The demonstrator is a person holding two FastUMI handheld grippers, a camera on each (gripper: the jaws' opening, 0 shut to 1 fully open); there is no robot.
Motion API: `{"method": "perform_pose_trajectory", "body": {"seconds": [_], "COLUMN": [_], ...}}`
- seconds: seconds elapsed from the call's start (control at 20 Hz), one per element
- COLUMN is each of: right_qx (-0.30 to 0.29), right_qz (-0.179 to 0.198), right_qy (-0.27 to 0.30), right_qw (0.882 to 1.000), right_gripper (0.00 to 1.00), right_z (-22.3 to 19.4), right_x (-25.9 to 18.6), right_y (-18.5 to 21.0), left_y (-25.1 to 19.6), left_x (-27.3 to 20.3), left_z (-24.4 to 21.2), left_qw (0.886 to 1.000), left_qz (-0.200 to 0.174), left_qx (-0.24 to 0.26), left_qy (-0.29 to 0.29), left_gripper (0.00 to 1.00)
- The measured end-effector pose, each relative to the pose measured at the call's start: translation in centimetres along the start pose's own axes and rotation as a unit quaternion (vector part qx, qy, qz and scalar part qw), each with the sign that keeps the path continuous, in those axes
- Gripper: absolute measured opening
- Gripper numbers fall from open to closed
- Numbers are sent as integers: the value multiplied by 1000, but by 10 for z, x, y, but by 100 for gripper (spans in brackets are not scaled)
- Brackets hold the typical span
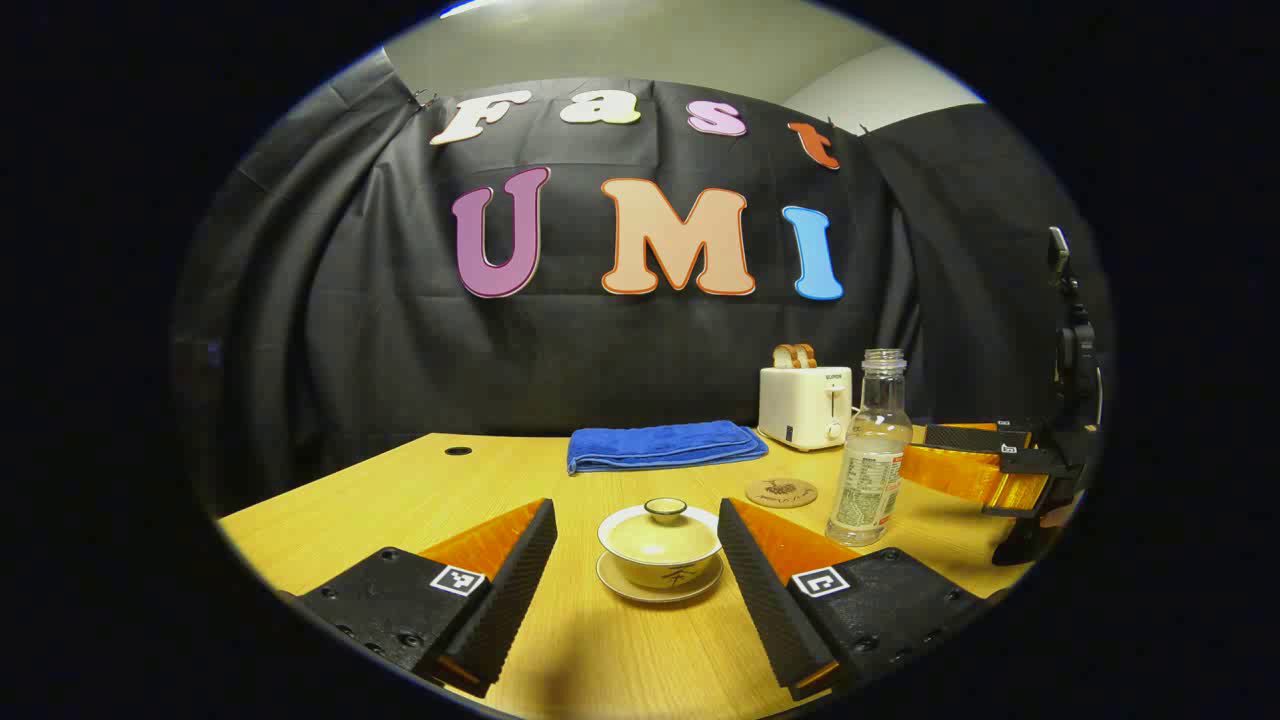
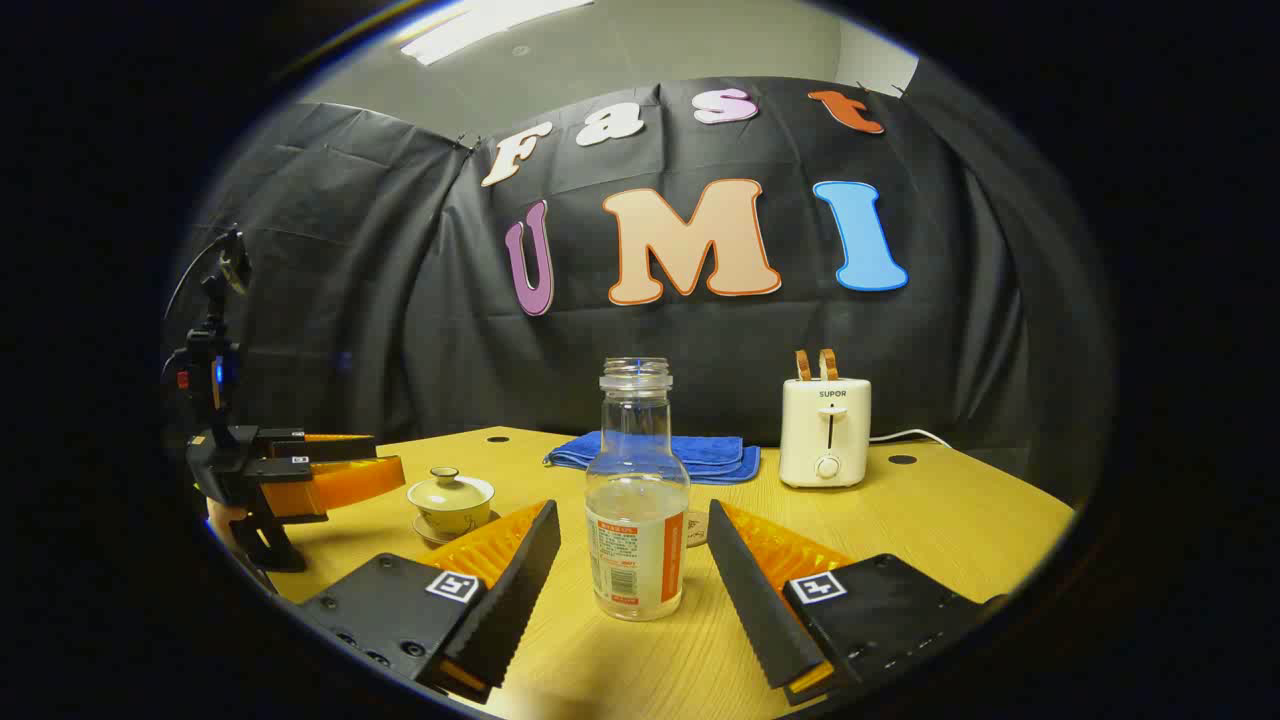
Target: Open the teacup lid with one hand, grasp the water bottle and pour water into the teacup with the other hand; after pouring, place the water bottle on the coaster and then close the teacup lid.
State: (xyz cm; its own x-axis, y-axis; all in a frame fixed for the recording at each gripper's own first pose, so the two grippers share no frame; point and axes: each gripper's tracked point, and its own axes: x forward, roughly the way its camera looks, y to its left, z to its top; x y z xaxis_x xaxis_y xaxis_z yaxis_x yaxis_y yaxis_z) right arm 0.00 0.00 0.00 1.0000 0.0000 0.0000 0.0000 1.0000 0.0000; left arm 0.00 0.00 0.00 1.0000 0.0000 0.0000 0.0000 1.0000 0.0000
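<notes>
Right now the left gripper (image 1: 637, 560) has its jaws wide apart, and the teacup (image 1: 659, 552) sits between them a little farther ahead, touched by neither finger. Its lid (image 1: 661, 524) is on, so whatever the cup holds is hidden, and the cup rests on a small saucer (image 1: 660, 590) on the bench (image 1: 480, 480). To the right of the cup, in the left gripper view, the water bottle (image 1: 870, 455) stands upright with its neck uncapped, and the round coaster (image 1: 781, 492) lies bare just beside it, between the bottle and the cup. The right gripper (image 2: 632, 565) also has its jaws spread, with the water bottle (image 2: 637, 495) standing between the fingers, apart from both. That bottle is clear and holds water in roughly its lower half. In the right gripper view the teacup (image 2: 451, 502) appears to the left, next to the left gripper (image 2: 290, 468). At the back of the bench lie a folded blue towel (image 1: 665, 444) and a white toaster (image 1: 806, 402) with two slices of bread (image 1: 795, 355) in its slots.
</notes>
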Motion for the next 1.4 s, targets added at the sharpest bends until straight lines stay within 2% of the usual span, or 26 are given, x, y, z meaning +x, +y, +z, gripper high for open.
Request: {"method": "perform_pose_trajectory", "body": {"seconds": [0.2, 0.4, 0.5, 0.6, 0.65, 1.0, 1.35, 1.4], "right_qx": [0, 0, 0, 0, 0, 0, 0, 0], "right_qz": [0, 1, 2, 3, 3, 3, 2, 3], "right_qy": [0, 0, 0, 0, 0, -1, -1, -1], "right_qw": [1000, 1000, 1000, 1000, 1000, 1000, 1000, 1000], "right_gripper": [95, 95, 99, 92, 95, 95, 95, 99], "right_z": [0, 0, 0, 1, 1, 0, 0, 1], "right_x": [0, 0, 1, 2, 2, 2, 2, 3], "right_y": [0, 0, 1, 1, 1, 1, 1, 1], "left_y": [2, 9, 7, 6, 6, -3, -2, -5], "left_x": [0, -1, 0, -1, 0, 1, 11, 14], "left_z": [-1, -2, -2, -2, -2, -1, -3, -3], "left_qw": [1000, 1000, 1000, 1000, 1000, 1000, 1000, 1000], "left_qz": [5, 26, 22, 20, 19, -3, -2, -6], "left_qx": [0, -1, 0, 0, -1, -1, 0, 0], "left_qy": [0, 3, 2, 2, 1, 0, 3, 4], "left_gripper": [95, 95, 95, 95, 95, 95, 95, 95]}}
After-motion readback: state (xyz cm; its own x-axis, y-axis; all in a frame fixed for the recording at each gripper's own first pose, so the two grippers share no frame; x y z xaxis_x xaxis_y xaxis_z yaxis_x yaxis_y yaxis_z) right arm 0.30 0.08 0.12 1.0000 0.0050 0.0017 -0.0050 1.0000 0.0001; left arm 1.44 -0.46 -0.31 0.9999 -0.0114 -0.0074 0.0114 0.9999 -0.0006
